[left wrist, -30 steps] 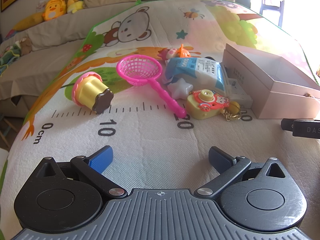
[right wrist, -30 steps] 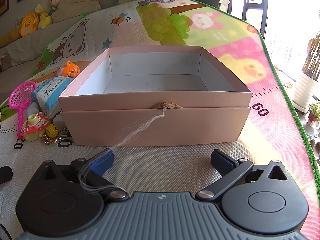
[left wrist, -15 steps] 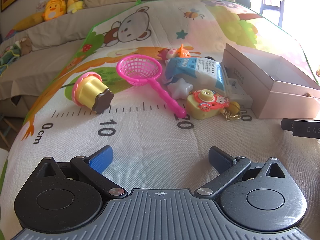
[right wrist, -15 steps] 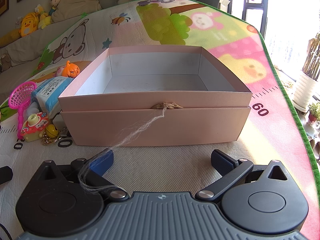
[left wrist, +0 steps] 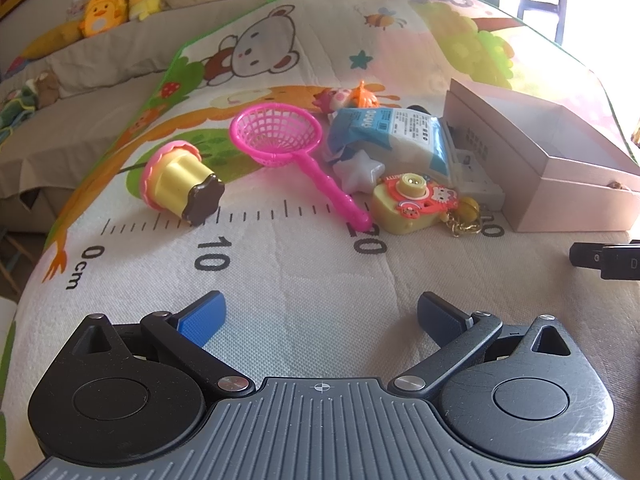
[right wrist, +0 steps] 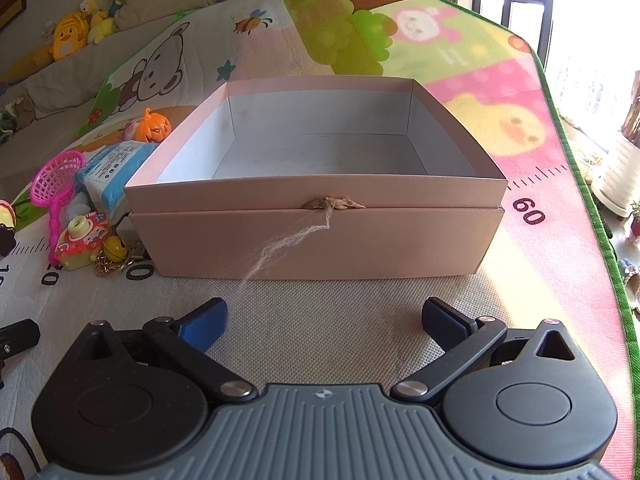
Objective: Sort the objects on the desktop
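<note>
pink cardboard box [right wrist: 316, 236] sits empty. left gripper [left wrist: 320, 316] and right gripper [right wrist: 324, 316] gape wide, holding nothing. frayed string [right wrist: 280, 244] could snag a finger.

Ahead of your left fingers [left wrist: 202, 320]: a hot-pink net scoop [left wrist: 280, 140], a yellow cupcake toy [left wrist: 180, 178] with pink frill. Ahead of your right: a pale pink box [right wrist: 316, 236], white inside.

My left gripper [left wrist: 320, 314]: black linkage arms, silver pivot screws, ribbed grey body with crosshair mark | one pad bright blue, one dark navy | my right gripper [right wrist: 324, 316] looked the same.
</note>
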{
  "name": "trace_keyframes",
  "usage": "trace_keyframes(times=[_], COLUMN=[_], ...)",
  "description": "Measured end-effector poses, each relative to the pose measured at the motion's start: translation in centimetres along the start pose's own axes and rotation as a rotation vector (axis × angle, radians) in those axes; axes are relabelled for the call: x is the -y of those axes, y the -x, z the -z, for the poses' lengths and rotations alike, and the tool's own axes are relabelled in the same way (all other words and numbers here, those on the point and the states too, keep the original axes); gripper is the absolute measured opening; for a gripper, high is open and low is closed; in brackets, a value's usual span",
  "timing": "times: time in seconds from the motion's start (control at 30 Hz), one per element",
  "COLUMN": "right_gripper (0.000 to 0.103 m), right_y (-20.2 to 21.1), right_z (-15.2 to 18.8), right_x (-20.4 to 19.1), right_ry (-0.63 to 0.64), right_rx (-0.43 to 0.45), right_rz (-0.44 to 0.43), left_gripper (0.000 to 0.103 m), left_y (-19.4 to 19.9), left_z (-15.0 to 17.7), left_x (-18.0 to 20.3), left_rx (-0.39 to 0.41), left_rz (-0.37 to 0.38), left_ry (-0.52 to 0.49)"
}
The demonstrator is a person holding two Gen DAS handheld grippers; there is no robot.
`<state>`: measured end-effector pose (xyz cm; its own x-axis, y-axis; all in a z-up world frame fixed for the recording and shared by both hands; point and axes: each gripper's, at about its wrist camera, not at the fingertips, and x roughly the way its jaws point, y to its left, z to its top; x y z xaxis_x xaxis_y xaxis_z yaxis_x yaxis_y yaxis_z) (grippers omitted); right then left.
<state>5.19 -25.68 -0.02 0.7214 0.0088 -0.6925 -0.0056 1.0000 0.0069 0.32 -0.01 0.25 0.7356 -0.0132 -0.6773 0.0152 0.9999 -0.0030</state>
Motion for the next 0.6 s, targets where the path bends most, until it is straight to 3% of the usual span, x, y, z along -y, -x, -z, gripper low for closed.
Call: trace_keyframes(times=[0.33, 0.4, 0.6], right_gripper=[0.103, 0.103, 0.103], right_y=[1.0, 1.5, 5.6], right_z=[0.6, 0.7, 0.8], right_x=[-0.1, -0.7, -6.6], right_ry=[0.01, 0.03, 0.308], right_rx=[-0.027, -0.029, 0.136], right_rz=[0.002, -0.04, -0.165], left_gripper=[0.103, 0.103, 0.103], left_y=[0.8, 1.4, 1.8], left_z=[0.0, -0.2, -1.8], left_x=[-1.0, -1.7, -4.5], left_rx=[0.007, 0.028, 0.051], left_rz=[0.057, 0.039, -0.054], left_ry=[0.01, 0.026, 0.037])
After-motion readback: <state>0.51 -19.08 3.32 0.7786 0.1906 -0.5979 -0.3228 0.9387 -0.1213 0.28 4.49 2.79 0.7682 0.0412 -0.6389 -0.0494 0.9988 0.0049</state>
